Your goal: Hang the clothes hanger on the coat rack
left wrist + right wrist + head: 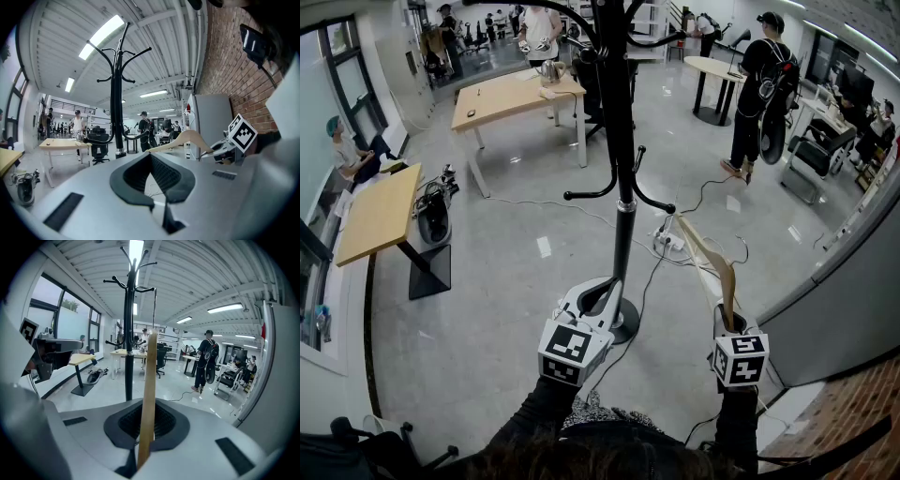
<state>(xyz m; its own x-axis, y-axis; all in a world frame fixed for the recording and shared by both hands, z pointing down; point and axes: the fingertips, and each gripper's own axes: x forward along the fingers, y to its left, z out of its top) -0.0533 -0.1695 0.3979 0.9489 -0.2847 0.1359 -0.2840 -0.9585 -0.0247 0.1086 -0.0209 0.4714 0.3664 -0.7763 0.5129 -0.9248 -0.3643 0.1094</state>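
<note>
The right gripper (pixel 144 448) is clamped on one arm of the wooden hanger (pixel 711 260), raised beside the coat rack (pixel 619 187); light, stiff and smooth, it may pivot unless gripped firmly, while the left gripper (pixel 157 202) is closed and empty

The head view looks steeply down from just behind the left gripper (pixel 605 295) and right gripper (pixel 731 323). Each gripper view looks out low along its own jaws, across the room. All three share the tall black metal coat rack (pixel 619 141); the left gripper view also catches the right gripper's pale wooden clothes hanger (pixel 187 138).
</note>
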